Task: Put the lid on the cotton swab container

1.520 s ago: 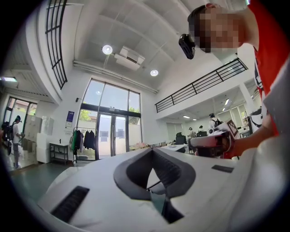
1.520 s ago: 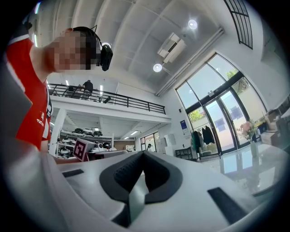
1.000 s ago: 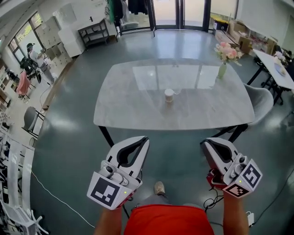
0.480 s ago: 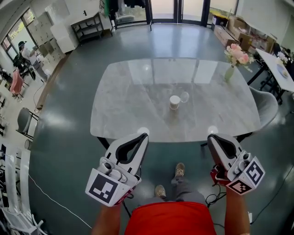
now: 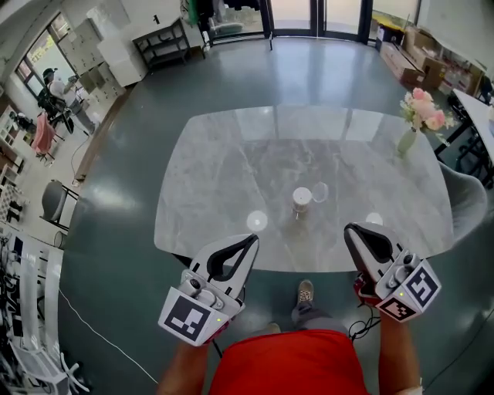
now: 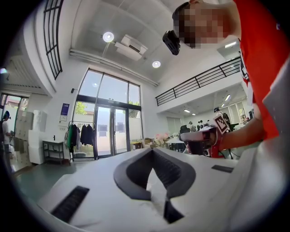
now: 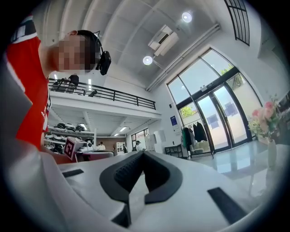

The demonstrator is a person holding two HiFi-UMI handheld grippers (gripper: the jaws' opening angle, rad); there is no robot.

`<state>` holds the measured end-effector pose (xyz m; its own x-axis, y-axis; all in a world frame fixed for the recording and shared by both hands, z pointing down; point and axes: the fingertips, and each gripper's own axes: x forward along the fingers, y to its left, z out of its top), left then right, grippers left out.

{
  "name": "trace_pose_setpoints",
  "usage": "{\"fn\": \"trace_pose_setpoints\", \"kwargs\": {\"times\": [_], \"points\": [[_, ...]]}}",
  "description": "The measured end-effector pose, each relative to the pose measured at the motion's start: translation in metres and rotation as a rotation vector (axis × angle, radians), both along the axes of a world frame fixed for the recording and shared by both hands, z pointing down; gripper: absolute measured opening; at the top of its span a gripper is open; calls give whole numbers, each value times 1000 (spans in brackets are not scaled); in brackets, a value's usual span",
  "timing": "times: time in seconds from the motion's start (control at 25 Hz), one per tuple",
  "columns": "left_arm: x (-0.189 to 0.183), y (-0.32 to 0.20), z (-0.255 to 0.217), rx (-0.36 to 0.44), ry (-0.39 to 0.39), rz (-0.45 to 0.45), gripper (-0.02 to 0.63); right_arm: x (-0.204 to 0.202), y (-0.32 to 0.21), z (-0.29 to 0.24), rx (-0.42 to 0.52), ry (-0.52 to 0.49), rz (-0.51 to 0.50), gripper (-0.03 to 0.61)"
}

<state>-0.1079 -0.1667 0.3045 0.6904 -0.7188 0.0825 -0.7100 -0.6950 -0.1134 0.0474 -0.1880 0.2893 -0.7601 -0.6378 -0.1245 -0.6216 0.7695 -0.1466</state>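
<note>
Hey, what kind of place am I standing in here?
Probably a big open workspace or showroom hall, not a home: tall glass doors, a railed mezzanine overhead, and a lone marble table on a wide polished floor.

A: Big open hall here, a glossy grey floor (image 5: 131,177) catching daylight from the tall glass doors (image 5: 309,11) at the far end.
B: A pale marble-look table (image 5: 224,177) sits mid-room, with a vase of pink flowers (image 5: 421,112) at its right corner.
A: There's a grey chair (image 5: 467,202) just beside that corner, and a black shelf rack (image 5: 160,46) by the far left wall.
B: Up top, round ceiling lights (image 6: 108,36) glow, and a railed balcony (image 6: 199,81) runs along the white wall.
</note>
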Motion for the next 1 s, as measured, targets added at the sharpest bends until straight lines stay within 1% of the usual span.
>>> {"fn": "trace_pose_setpoints", "kwargs": {"times": [0.24,0.4,0.56,0.76,0.88,0.92,0.96,1.0], "points": [[18,-51,36,-61,-28,-45,18,7,-52,39,-19,90,-51,17],[28,-75,56,-90,-57,-76,18,12,-73,60,-32,137,-78,17],[40,-102,83,-127,-70,-95,18,21,-98,84,-60,178,-94,18],[47,-125,115,-175,-112,-61,18,21,-120,110,-143,212,-98,25],[50,-139,139,-162,-174,-14,18,21,-132,128,-201,221,-93,27],[52,-144,149,-162,-196,1,18,22,-137,135,-226,222,-92,37],[53,-148,158,-171,-214,12,18,22,-141,142,-251,224,-91,72],[53,-152,167,-186,-228,19,18,22,-145,149,-273,230,-92,77]]}}
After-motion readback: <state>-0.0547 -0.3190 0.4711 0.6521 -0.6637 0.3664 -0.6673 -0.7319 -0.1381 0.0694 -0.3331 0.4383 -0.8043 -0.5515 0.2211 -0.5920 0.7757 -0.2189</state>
